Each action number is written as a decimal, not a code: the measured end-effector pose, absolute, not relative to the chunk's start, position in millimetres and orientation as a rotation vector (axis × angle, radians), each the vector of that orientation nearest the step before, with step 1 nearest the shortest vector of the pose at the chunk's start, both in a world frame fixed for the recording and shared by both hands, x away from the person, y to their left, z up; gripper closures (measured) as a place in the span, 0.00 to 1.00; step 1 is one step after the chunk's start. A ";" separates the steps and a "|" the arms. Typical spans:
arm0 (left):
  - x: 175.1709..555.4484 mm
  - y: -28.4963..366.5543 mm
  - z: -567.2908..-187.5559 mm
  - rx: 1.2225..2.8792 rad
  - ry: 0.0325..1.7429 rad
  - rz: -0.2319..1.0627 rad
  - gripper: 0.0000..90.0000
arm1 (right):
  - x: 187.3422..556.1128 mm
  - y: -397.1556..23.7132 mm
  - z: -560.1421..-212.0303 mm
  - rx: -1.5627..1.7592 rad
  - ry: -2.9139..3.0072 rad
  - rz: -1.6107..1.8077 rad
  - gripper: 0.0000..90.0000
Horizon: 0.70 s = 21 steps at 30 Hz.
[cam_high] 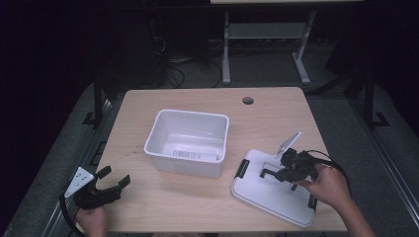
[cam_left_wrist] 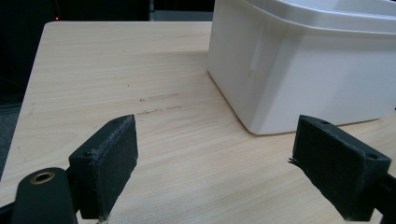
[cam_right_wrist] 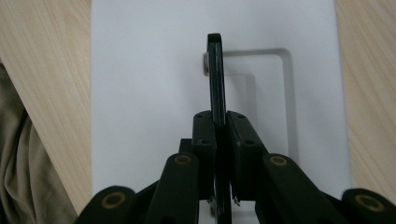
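1. Pale wooden table [cam_high: 148, 197] under a dark room, white bin [cam_high: 188, 142] sitting mid-table.
2. Right gripper [cam_high: 269, 173] is clamped tight on the black handle [cam_right_wrist: 215, 84] of the white lid [cam_high: 274, 190], lying flat beside the bin.
3. Left gripper [cam_high: 114, 178] gapes wide, nothing between its pads, near the bin.

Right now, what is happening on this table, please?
A person works at a wooden table with a gripper in each hand. The right gripper is shut on the black handle of a white lid, which lies flat on the table to the right of an open white bin. The left gripper rests open near the table's front left corner, holding nothing, its jaws pointing toward the bin. The bin appears empty apart from a label.
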<state>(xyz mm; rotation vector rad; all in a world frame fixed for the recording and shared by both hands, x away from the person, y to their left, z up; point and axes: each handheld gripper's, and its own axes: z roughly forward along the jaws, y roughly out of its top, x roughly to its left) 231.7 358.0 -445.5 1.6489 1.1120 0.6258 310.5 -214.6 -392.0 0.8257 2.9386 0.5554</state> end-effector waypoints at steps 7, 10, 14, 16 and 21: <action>231.4 358.4 -445.4 1.647 1.113 0.626 0.15 | 312.5 -214.5 -391.6 0.826 2.943 0.550 0.91; 231.5 358.3 -445.4 1.647 1.113 0.626 0.15 | 312.7 -214.3 -391.7 0.826 2.944 0.547 0.91; 231.8 358.1 -445.5 1.647 1.114 0.624 0.15 | 312.9 -214.3 -391.6 0.826 2.945 0.546 0.91; 231.9 357.9 -445.5 1.649 1.113 0.625 0.15 | 313.0 -214.2 -391.6 0.825 2.946 0.545 0.91; 231.8 358.1 -445.3 1.648 1.112 0.626 0.15 | 313.3 -213.7 -391.1 0.819 2.954 0.538 0.92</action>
